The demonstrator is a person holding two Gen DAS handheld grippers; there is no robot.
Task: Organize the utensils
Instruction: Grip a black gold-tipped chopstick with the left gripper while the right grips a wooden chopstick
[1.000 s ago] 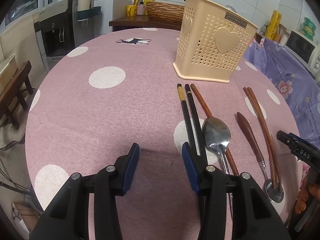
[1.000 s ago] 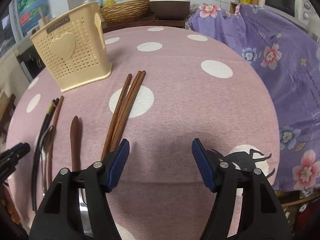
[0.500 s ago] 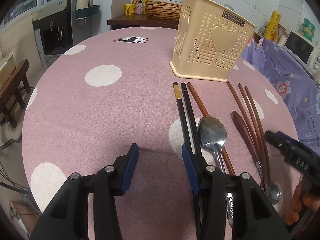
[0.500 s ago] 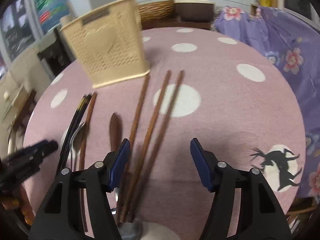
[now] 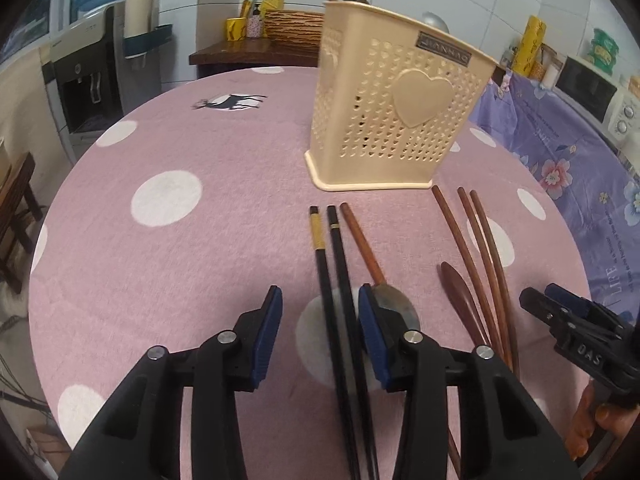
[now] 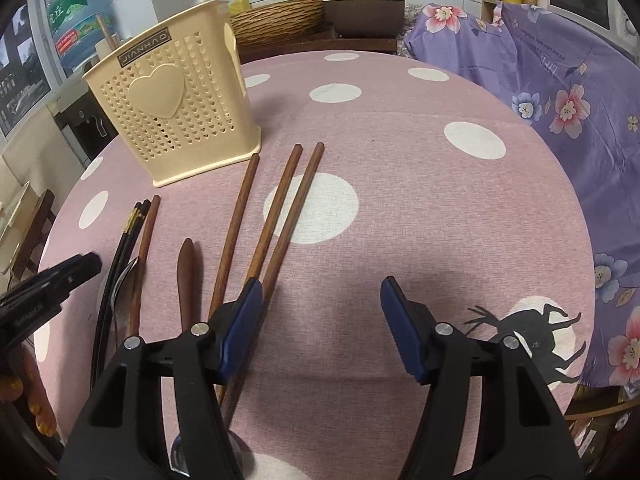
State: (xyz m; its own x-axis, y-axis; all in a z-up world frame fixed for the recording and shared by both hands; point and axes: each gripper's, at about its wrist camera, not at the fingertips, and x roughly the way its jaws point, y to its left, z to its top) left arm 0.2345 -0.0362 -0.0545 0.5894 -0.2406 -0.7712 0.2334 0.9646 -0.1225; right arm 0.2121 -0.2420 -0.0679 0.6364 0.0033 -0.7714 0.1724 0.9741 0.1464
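Most utensils still lay on the table [image 5: 168, 264] before the holder [image 5: 396, 120]. The left gripper [image 5: 320, 332] was closing around the black chopsticks [image 5: 334, 280], not yet pinching; the right gripper [image 6: 322, 322] stood open, empty.

Tablecloth [image 5: 200, 240]: pink-mauve, white polka dots, black deer silhouettes. Utensil holder [image 5: 392, 120]: cream, perforated with tiny hearts, one raised plain heart per face. In front of the holder: two black chopsticks [image 5: 332, 280], gold band near the end; reddish-brown wooden chopsticks [image 6: 280, 220]. Right of the holder: purple cloth [image 6: 560, 80], pink and white flowers. Gripper pads [image 5: 268, 332]: blue on black.
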